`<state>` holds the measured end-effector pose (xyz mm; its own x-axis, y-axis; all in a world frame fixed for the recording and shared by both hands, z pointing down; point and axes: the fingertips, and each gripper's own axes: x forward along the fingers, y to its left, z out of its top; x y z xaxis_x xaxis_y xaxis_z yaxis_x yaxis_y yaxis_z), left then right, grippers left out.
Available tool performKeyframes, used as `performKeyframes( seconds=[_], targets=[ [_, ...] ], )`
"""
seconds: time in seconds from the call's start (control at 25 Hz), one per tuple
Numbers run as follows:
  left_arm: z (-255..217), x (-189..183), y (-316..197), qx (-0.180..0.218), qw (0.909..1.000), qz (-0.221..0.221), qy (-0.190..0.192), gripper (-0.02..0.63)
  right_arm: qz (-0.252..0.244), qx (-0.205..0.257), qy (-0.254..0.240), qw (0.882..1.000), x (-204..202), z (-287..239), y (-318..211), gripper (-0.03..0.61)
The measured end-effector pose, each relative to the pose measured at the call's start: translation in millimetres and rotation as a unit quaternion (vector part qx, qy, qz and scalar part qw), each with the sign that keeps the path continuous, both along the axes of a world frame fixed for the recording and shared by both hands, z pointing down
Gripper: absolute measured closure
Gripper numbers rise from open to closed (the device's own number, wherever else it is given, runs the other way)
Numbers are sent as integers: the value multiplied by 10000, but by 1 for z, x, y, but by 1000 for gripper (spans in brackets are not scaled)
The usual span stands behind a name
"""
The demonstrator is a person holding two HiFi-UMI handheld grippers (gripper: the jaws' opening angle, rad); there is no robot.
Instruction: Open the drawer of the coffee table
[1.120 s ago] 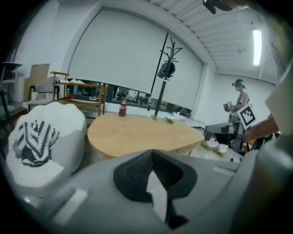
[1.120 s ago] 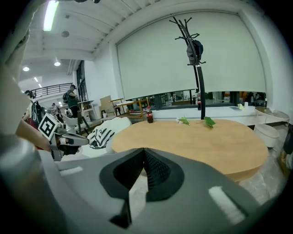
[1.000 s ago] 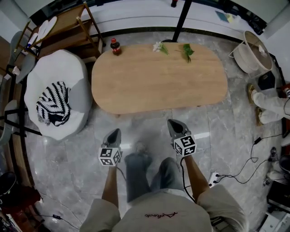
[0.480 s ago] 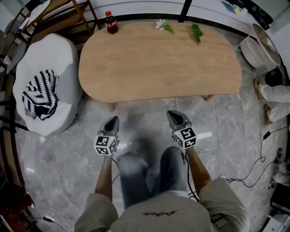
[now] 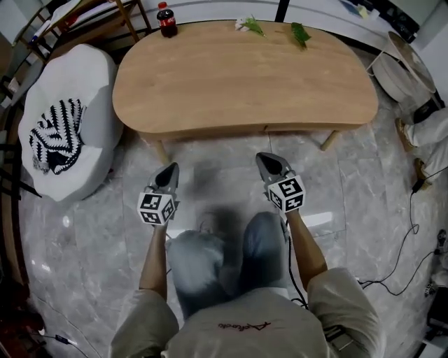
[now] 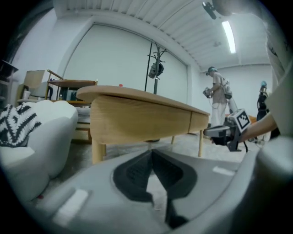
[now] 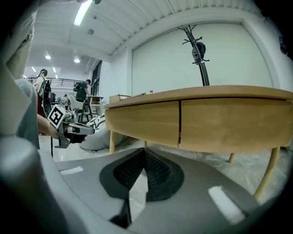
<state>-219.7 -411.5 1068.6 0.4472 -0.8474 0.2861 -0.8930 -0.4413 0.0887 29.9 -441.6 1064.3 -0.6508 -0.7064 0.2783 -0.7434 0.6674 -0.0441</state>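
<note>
The oval wooden coffee table stands ahead of me on the marble floor. Two closed drawer fronts show in its near side, split by a thin vertical seam; the same side appears in the left gripper view. My left gripper is shut and empty, held low in front of the table's left part. My right gripper is shut and empty too, short of the table's near edge. Each gripper sees the other, the right gripper and the left gripper. Neither touches the table.
A white beanbag with a striped black-and-white cloth sits left of the table. A cola bottle and sprigs of leaves lie on the tabletop's far edge. Table legs stand below. Cables trail at right. People stand far off.
Both grippers have sunk toward the floor, staying shut. The head view has dropped and moved closer, so the table's near side now shows.
</note>
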Motion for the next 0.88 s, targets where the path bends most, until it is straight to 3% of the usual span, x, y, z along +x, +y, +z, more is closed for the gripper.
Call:
performKeyframes(
  seconds=[0.12, 0.24, 0.36, 0.44, 0.56, 0.72, 0.8, 0.88],
  targets=[
    [6, 0, 8, 67, 10000, -7, -22, 614, 23, 36, -122, 9999, 2, 11, 10, 573],
    [9, -2, 11, 30, 9997, -99, 220, 614, -63, -38, -140, 9999, -2, 19, 15, 574],
    [9, -5, 6, -40, 9977, -129, 667, 614, -110, -208, -363, 9991, -8, 23, 11, 573],
    [9, -7, -2, -6, 9928, -125, 1191, 614, -153, -427, -758, 9961, -12, 27, 4, 572],
    [5, -8, -13, 84, 9723, 64, 2333, 614, -246, -951, -1973, 9754, -18, 26, -10, 572],
    [1, -16, -32, 80, 9284, 199, 3710, 614, -333, -1481, -3486, 9249, -22, 23, -32, 572],
    [4, -23, -44, 90, 9120, 137, 4099, 614, -340, -1625, -3818, 9092, -24, 26, -45, 572],
    [15, -29, -54, 39, 9068, 107, 4215, 614, -333, -1724, -3948, 9018, -27, 31, -54, 572]
  ],
)
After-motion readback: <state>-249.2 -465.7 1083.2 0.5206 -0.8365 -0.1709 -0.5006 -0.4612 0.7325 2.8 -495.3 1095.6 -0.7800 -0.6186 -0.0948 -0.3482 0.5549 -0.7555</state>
